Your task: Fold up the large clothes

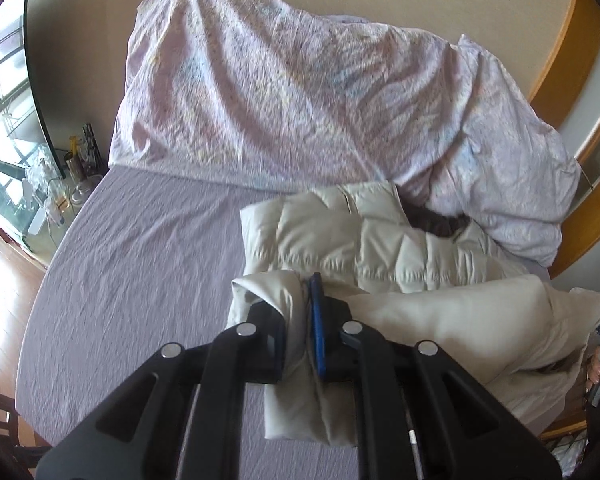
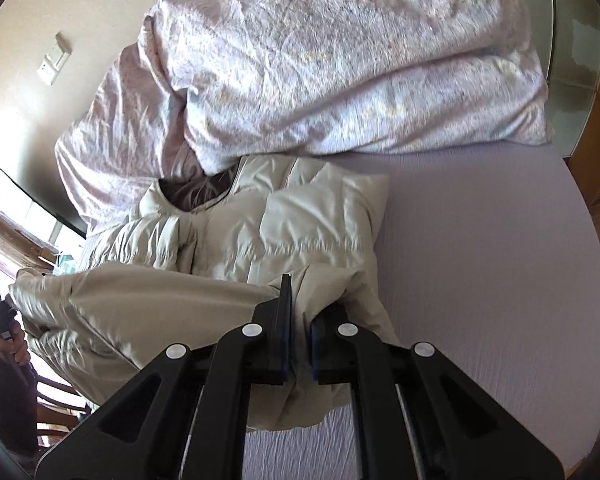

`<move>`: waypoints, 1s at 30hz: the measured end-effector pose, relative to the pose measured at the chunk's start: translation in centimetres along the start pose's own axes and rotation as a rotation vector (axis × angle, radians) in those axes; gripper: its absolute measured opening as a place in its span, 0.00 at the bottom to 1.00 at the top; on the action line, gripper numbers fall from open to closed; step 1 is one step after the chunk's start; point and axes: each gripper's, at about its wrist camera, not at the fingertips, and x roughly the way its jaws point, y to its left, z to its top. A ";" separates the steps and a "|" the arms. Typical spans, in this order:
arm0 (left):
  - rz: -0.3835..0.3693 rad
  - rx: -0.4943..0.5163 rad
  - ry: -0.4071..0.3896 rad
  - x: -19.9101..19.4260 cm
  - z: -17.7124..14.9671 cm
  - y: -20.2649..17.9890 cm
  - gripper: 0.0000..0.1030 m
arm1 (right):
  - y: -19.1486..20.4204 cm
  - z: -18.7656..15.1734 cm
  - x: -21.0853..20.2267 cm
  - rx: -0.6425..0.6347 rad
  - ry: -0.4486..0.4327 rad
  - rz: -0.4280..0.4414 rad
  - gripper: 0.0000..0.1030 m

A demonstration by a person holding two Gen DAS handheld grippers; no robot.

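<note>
So the thing I'm folding is a cream puffer jacket (image 1: 380, 240), quilted, with a dark lining showing at the collar. Most of it lies on the bed (image 1: 140, 260), toward the side nearest the rumpled duvet (image 1: 280, 92), and the near edge is lifted off the sheet and doubled toward the collar end.

My left gripper (image 1: 300, 336) is clenched on a bunch of that cream fabric, which sits pinched between the two black fingers; you can see the blue pad on one finger pressed right against the cloth. My right gripper (image 2: 298, 344) is doing the same on the other end of that lifted edge, fingers closed with a fold of jacket squeezed between them. The raised stretch between the two grips sags a bit and looks puffy and shiny.

In the right wrist view the jacket (image 2: 284, 220) body is flat on the lavender sheet (image 2: 480, 260), collar touching the pink-and-white floral duvet (image 2: 320, 72) piled along the head of the bed. Rest of the sheet is wrinkly.

Farther out: beige wall with a light switch plate (image 2: 54, 64), a wooden frame (image 1: 560, 52) off to one side, and a cluttered glass shelf with bottles (image 1: 72, 168) by the window. The hand (image 2: 18, 344) holding the other rig pokes into the edge of the view.
</note>
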 end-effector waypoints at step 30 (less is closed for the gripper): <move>0.105 -0.134 0.118 16.8 9.3 -0.3 0.14 | -6.4 8.3 14.0 0.374 0.062 -0.077 0.08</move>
